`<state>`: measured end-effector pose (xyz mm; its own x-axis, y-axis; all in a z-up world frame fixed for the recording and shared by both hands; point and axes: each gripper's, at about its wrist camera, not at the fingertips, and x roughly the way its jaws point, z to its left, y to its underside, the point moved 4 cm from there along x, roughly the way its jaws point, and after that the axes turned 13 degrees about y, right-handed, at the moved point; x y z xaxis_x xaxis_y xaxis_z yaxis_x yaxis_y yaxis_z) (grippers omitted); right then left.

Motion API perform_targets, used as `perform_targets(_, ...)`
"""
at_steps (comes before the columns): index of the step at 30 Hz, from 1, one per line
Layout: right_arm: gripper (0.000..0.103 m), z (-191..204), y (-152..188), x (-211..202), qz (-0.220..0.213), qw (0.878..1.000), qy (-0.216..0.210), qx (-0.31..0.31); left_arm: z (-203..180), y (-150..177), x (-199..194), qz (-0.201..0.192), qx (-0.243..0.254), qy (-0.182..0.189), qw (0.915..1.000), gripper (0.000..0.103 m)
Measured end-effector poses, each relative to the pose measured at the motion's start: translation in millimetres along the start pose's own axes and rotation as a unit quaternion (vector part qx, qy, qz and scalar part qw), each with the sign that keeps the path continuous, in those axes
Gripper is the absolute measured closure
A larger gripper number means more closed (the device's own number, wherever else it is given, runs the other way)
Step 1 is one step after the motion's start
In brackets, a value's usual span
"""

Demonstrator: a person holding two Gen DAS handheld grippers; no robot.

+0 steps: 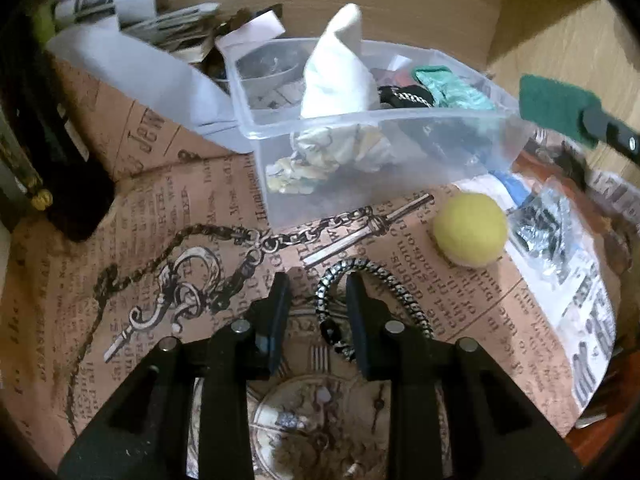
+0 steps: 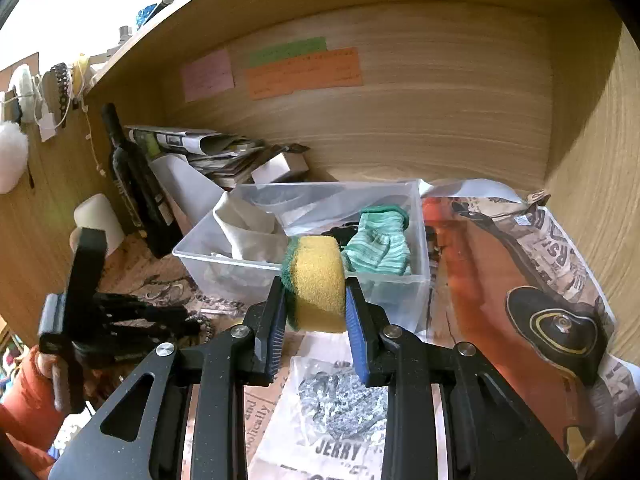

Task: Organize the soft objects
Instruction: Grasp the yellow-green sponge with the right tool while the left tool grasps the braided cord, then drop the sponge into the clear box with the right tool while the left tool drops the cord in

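My right gripper [image 2: 316,296] is shut on a yellow sponge with a green scouring side [image 2: 318,280], held just in front of the clear plastic bin [image 2: 422,240]; the sponge's green side [image 1: 552,108] also shows in the left wrist view, right of the bin [image 1: 320,128]. The bin holds a white cloth [image 1: 340,72] and a green striped sock [image 2: 378,244]. My left gripper [image 1: 318,288] is open, low over the printed paper, its fingers on either side of a black-and-white braided cord [image 1: 384,280]. A yellow ball [image 1: 470,228] lies right of it.
A dark bottle [image 2: 136,184] and a stack of papers [image 2: 216,152] stand at the back left. A plastic bag of shredded foil [image 2: 344,400] lies below the right gripper. Wooden walls enclose the back and right. Coloured notes [image 2: 304,72] hang on the back wall.
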<state>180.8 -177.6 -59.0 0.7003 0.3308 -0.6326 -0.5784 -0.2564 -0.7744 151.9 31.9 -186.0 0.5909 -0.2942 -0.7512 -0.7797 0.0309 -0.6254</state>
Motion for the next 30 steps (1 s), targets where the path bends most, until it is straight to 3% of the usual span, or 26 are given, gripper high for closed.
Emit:
perform_targets(2,0.077,-0.4,0.2,1.1,0.001,1.0,0.001,0.001,-3.0,-0.5,2.2,-0.001,0.004,0.006,1.0,0.094)
perform_targets(4,0.077,-0.6,0.5,2.4,0.002,1.0,-0.002,0.003,-3.2,-2.3,2.2,-0.003,0.004,0.002,1.0,0.097)
perform_targets(10,0.077,-0.6,-3.8,5.2,-0.004,1.0,-0.002,0.004,-5.5,-9.7,-23.3,-0.042,-0.004,0.015,0.999,0.097)
perform_targets(21,0.077,1.9,-31.6,13.0,-0.036,0.999,-0.005,0.005,0.4,-60.3,-74.9,-0.138,0.005,-0.01,0.9904,0.097)
perform_targets(25,0.077,5.0,-38.6,21.2,-0.038,0.999,-0.01,0.003,16.4,-77.8,-68.2,-0.142,-0.017,-0.02,0.9895,0.097)
perform_targets(30,0.077,14.8,-43.0,42.8,-0.021,1.0,-0.016,-0.006,33.3,-88.4,-42.4,-0.112,-0.031,-0.031,0.9927,0.097)
